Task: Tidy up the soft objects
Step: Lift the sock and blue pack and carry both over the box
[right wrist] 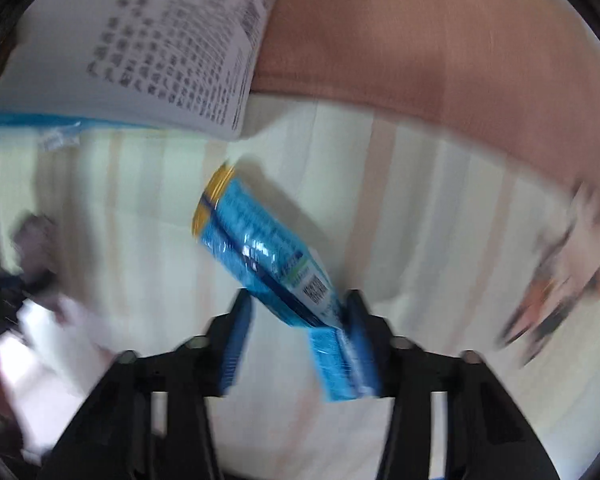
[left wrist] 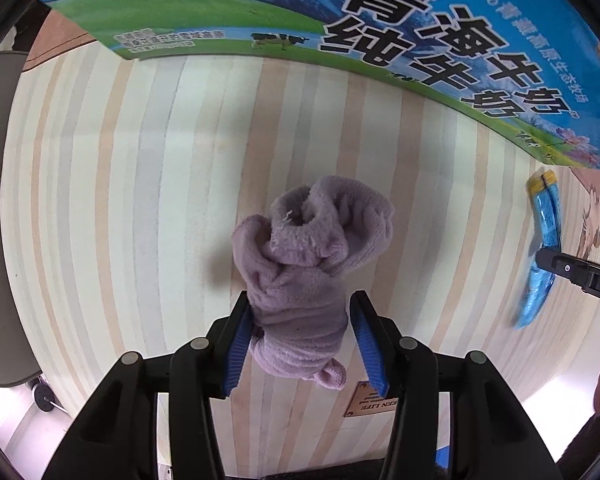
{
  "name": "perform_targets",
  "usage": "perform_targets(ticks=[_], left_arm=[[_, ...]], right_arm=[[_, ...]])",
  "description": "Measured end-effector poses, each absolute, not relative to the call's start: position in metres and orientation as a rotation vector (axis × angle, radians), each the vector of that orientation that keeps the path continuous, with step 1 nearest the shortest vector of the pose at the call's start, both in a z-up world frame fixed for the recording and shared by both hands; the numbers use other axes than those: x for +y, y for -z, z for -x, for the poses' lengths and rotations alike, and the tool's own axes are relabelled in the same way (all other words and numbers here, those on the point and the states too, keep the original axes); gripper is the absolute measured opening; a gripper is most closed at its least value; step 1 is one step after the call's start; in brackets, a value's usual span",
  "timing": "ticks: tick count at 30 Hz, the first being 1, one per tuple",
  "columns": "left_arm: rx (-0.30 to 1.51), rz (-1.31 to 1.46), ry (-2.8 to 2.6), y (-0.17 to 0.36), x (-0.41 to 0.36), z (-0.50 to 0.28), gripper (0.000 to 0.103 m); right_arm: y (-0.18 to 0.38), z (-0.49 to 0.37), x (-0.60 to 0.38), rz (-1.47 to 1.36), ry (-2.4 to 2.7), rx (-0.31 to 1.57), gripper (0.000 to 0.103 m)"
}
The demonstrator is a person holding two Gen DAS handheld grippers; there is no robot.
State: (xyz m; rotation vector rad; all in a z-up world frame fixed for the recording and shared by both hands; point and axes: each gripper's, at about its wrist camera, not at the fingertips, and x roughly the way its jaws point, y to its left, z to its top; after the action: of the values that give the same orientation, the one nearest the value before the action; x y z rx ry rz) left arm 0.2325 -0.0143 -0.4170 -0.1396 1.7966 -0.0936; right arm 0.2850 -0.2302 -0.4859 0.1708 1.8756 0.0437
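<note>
The left gripper has a crumpled lilac towel between its blue-padded fingers; the left pad presses into the cloth, the right pad stands just off its edge, so the jaws look part-closed around the bundle, and I cannot tell for sure how firmly it is pinched. The towel hangs forward of the fingers above a striped cream-and-beige tablecloth, its loose end flopping open. Beyond it, along the far side of the table, stands a large milk carton box printed with blue sky, green meadow and heavy black characters. Off to the right, the right gripper carries a blue foil packet with a yellow end; the packet lies slantwise across the gap, its lower end against the right-hand finger, while the left finger is clear of it, so the jaws stand apart. This view is blurred. From the left wrist view the same packet shows beside the dark tip of the other tool, well apart from the towel. A pink cloth lies beyond the packet, next to the box's white printed side.
</note>
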Motion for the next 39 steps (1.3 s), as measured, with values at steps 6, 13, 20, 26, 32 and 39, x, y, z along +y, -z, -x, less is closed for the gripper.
perform_targets(ticks=[6, 13, 20, 26, 32, 39], left_arm=[[1.788, 0.04, 0.1, 0.429, -0.032, -0.235, 0.042], [1.685, 0.018, 0.145, 0.387, -0.047, -0.223, 0.035], [1.478, 0.045, 0.221, 0.277, -0.049, -0.24, 0.035], [1.317, -0.098, 0.162, 0.206, -0.039, -0.308, 0.035], [1.338, -0.153, 0.091, 0.214, -0.002, -0.387, 0.035], [1.552, -0.194, 0.041, 0.292, 0.016, -0.447, 0.035]], right_arm=[[0.484, -0.276, -0.23, -0.216, 0.055, 1.801, 0.039], [0.457, -0.236, -0.178, -0.262, 0.068, 1.757, 0.022], [0.351, -0.23, -0.162, -0.308, -0.079, 1.631, 0.021], [0.254, -0.267, -0.166, -0.208, -0.109, 1.527, 0.021], [0.242, -0.359, -0.135, -0.096, -0.033, 1.492, 0.021], [0.291, -0.446, -0.121, -0.049, 0.056, 1.577, 0.021]])
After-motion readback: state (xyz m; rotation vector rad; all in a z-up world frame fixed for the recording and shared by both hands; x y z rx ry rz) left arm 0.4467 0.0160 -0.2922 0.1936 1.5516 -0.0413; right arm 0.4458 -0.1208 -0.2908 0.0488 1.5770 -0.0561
